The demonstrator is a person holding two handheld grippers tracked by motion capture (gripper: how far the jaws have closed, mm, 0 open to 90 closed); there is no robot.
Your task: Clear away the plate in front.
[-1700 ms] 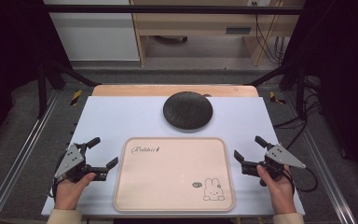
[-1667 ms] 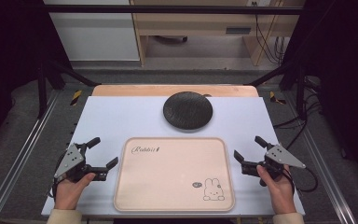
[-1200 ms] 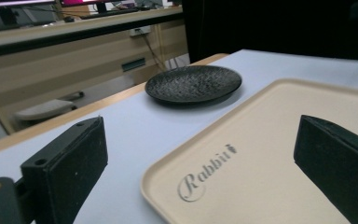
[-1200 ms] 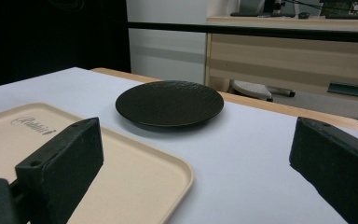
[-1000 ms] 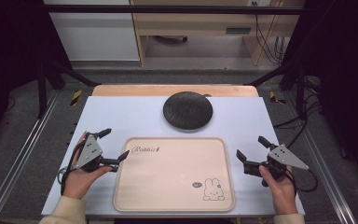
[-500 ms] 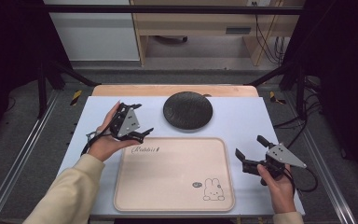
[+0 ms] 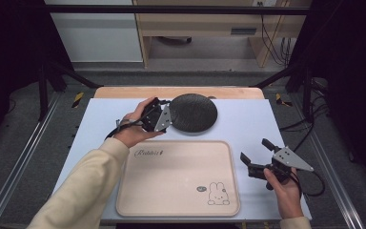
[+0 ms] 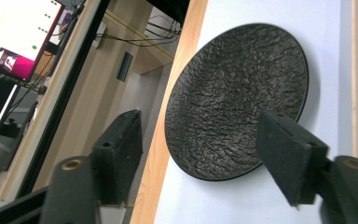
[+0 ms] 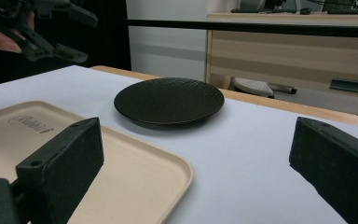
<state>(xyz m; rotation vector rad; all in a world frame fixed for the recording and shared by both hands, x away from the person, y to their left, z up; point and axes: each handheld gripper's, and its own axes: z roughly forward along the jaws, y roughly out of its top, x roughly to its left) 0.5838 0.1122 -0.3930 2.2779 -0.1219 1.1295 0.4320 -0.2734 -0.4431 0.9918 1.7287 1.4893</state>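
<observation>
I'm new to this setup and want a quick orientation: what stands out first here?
A black textured plate sits at the far middle of the white table, with the left gripper open right at its left edge. Nearer the person lies a beige tray with a small rabbit drawing in its corner. The right gripper is held open beside the tray's right edge.

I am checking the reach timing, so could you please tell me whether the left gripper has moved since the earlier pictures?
Yes. The left gripper has travelled away from the person and rightward, from beside the tray up to the black plate, jaws open.
</observation>
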